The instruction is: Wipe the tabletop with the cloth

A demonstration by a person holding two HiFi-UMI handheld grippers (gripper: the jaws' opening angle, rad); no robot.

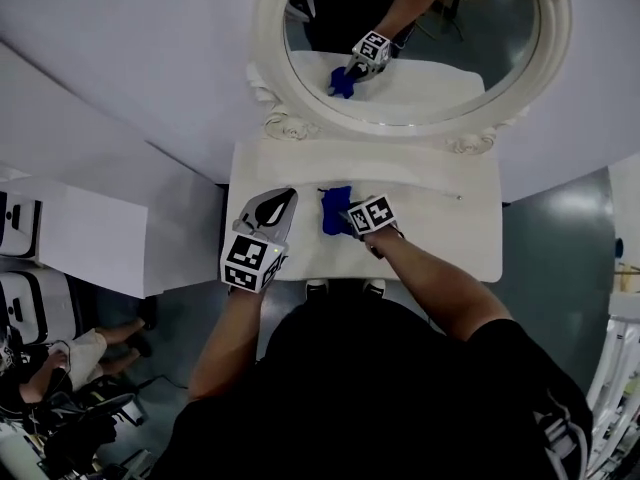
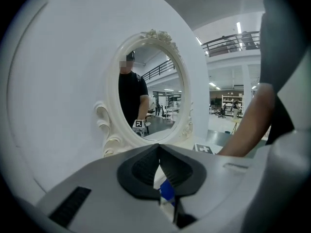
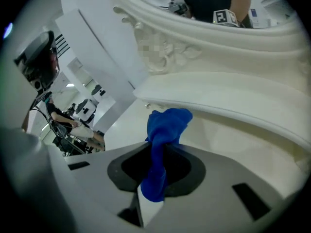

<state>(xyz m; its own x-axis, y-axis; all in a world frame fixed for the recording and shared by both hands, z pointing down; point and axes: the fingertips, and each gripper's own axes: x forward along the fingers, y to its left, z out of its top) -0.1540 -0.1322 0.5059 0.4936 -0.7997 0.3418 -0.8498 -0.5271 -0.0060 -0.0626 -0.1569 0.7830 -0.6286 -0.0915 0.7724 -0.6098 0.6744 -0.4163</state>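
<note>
The fingers of our right gripper [image 3: 156,171] are squeezed tight on the cloth [image 3: 163,144]. One end of the cloth is pinched between the two dark pads. The rest sticks out past the fingers toward the mirror [image 1: 268,28].

The fingers of our left gripper [image 2: 159,159] are pressed together at the tips, with nothing between them. This gripper is just in front of the mirror too, on the left side of the cloth, and it does not touch the cloth.

We count two grippers, one in each hand, and each has one cube with square marks on it. There is one cloth, one mirror and one tabletop [image 1: 440,228].

The cloth is bright blue. It is small, soft and all bunched up, with folds and a lumpy end. From the head view it sits over the white tabletop, just in front of the mirror's bottom edge, near the middle. We cannot tell if it is pressing on the top or hanging just above it.

The mirror is round with a white curly frame. In its glass we see one more blue cloth and one marked cube, which are only reflections.
</note>
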